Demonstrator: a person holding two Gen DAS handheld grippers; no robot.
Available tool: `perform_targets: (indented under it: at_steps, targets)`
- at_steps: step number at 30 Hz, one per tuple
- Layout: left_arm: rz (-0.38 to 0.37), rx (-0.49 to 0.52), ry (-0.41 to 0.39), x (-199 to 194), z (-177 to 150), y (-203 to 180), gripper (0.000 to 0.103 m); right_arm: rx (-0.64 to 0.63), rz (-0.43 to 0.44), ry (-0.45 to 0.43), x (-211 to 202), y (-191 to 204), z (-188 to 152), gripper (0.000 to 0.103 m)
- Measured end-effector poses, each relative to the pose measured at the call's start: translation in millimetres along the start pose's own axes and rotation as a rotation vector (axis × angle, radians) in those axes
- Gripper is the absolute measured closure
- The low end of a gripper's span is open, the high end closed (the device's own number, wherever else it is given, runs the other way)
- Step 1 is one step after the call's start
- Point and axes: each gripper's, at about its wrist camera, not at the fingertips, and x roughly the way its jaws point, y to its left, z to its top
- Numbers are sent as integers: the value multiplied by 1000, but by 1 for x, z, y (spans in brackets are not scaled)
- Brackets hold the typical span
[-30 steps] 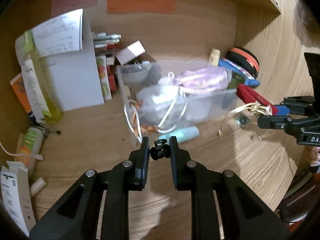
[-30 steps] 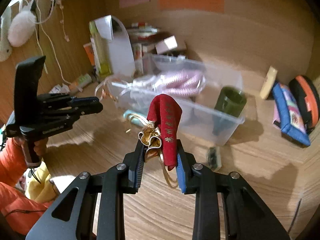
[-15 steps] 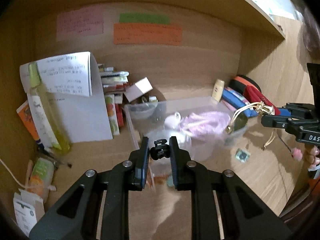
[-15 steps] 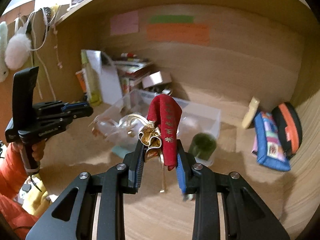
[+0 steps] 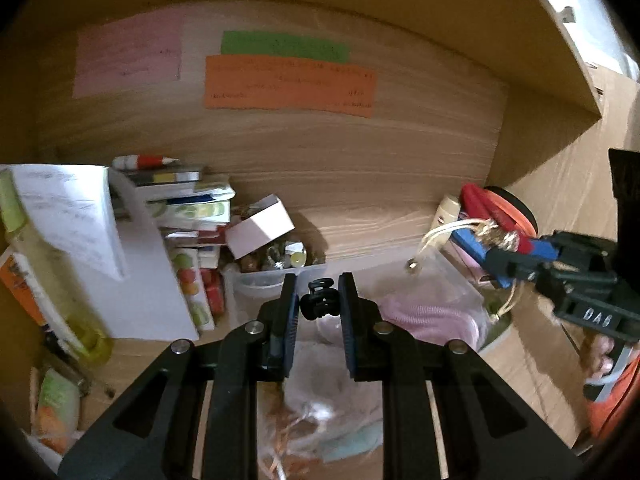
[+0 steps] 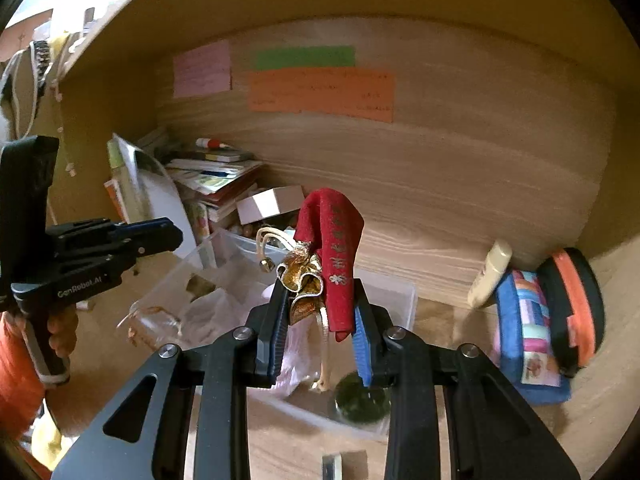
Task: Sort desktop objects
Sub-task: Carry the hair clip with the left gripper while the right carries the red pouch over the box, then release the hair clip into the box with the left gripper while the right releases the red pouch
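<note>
My left gripper [image 5: 318, 304] is shut on a small black hair claw clip [image 5: 317, 305] and holds it above the clear plastic bin [image 5: 280, 280]. My right gripper [image 6: 320, 300] is shut on a red drawstring pouch [image 6: 334, 248] with a gold ruffled top and cream cords; it hangs over the same bin [image 6: 396, 292]. The pouch [image 5: 486, 216] and right gripper [image 5: 520, 258] also show at the right of the left wrist view. The left gripper [image 6: 160, 234] shows at the left of the right wrist view. The bin holds a pink coiled cord [image 5: 424, 316] and clear bags.
A stack of books and boxes [image 5: 188, 216], a white folded paper [image 5: 68, 216] and a yellow bottle [image 5: 48, 280] stand at the left. A blue patchwork pouch [image 6: 528, 328], an orange-black case [image 6: 576, 300] and a cream tube [image 6: 490, 272] lie at the right. A green cup [image 6: 360, 400] sits in the bin.
Both grippers have risen and tilted up toward the back wall, keeping the clip and the pouch in their grip. The bin now sits lower in both views.
</note>
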Motion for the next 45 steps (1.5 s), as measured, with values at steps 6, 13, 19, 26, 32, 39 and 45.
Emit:
perform_targets:
  at_steps: [6,13,19,26,32,39,45]
  targets:
    - [-13,-36,70,35,-7,2,84,67,4,37,35,-12,-6,77]
    - [-6,-26,165,65,-23,4,84,17,-100,74,59,-4,-19,77]
    - [33,-1,173,72,-29,1,84,-1,-123,74,60,1,-27,77]
    - [58,21,171,73,-32,-2,83,44,-84,84,64,-9,-31,74]
    - [40,21,158,67,-30,-3,74,41,-104,79,64,-9,-33,70]
    - [24,36,120,56,-26,-10,65,32,-132,65,63,-4,-33,65]
    - [60,48,47,39,-20,-20,47,19,-157,29,55,2,-32,39]
